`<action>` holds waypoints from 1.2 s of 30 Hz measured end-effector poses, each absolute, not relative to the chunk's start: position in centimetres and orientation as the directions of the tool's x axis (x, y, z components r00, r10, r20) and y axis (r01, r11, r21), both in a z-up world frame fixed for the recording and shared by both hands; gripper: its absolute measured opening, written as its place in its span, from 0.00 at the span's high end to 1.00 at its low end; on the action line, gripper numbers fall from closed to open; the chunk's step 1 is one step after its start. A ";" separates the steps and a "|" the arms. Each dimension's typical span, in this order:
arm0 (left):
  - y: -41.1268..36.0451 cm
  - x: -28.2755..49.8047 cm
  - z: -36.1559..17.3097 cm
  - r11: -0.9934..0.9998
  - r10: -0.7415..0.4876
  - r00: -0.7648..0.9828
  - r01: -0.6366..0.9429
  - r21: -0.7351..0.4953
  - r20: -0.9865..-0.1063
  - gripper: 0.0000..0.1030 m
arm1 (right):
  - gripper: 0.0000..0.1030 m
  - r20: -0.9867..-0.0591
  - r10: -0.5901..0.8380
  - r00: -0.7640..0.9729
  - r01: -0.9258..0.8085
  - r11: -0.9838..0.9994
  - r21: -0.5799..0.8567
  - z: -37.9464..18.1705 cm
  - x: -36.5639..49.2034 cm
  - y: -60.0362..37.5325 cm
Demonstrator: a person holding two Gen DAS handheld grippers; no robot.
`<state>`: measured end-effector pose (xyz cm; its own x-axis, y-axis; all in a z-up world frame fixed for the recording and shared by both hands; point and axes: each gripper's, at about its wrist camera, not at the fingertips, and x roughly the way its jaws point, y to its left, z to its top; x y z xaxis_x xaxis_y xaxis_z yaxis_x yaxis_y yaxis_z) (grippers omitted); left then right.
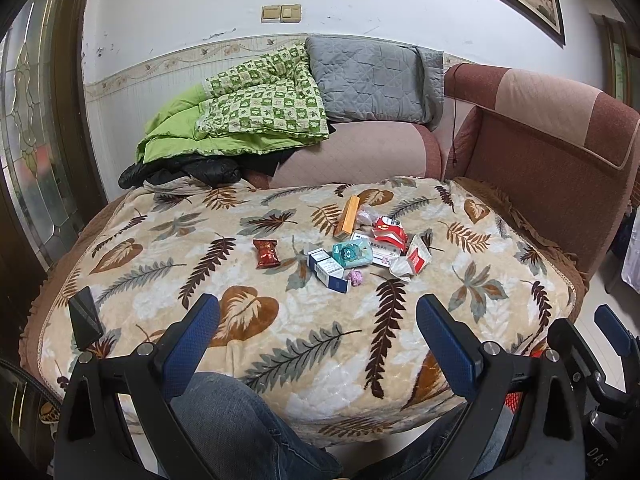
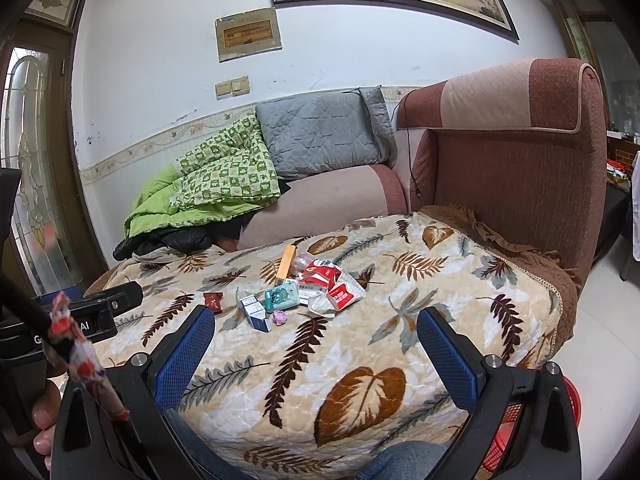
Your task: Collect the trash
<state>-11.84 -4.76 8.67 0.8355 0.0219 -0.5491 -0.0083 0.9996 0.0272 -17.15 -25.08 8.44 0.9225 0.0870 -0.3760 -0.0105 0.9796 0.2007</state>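
Observation:
A heap of trash lies on the leaf-patterned blanket (image 1: 280,320): an orange box (image 1: 347,217), red and white wrappers (image 1: 390,230), a teal tissue pack (image 1: 352,253), small blue and white boxes (image 1: 326,266), a crumpled pink scrap (image 1: 355,277) and a dark red candy wrapper (image 1: 266,253) apart on the left. The right wrist view shows the same heap, with the teal tissue pack (image 2: 281,297) and the candy wrapper (image 2: 213,303). My left gripper (image 1: 318,316) and my right gripper (image 2: 316,326) both stand open and empty, short of the heap.
A red mesh basket (image 2: 506,436) sits low at the right, beside the table. A black object (image 1: 84,318) rests on the blanket's left edge. Behind are a sofa (image 1: 360,152) with a green quilt (image 1: 240,116) and an armchair (image 2: 520,176). A person's jeans-clad knee (image 1: 240,428) is below.

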 end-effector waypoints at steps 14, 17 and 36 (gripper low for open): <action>-4.7 -12.1 8.8 1.000 0.022 0.836 -0.010 0.024 -0.549 0.05 | 0.00 -0.389 0.082 0.918 -0.007 0.982 0.190 8.7 -17.2 -24.9; -4.6 -12.1 8.8 1.000 0.020 0.835 -0.009 0.023 -0.550 0.05 | 0.00 -0.384 0.084 0.919 -0.007 0.980 0.197 8.7 -17.3 -24.9; -4.3 -12.1 8.8 1.000 0.017 0.832 -0.007 0.021 -0.554 0.05 | 0.00 -0.374 0.094 0.923 -0.010 0.976 0.219 8.5 -17.3 -24.9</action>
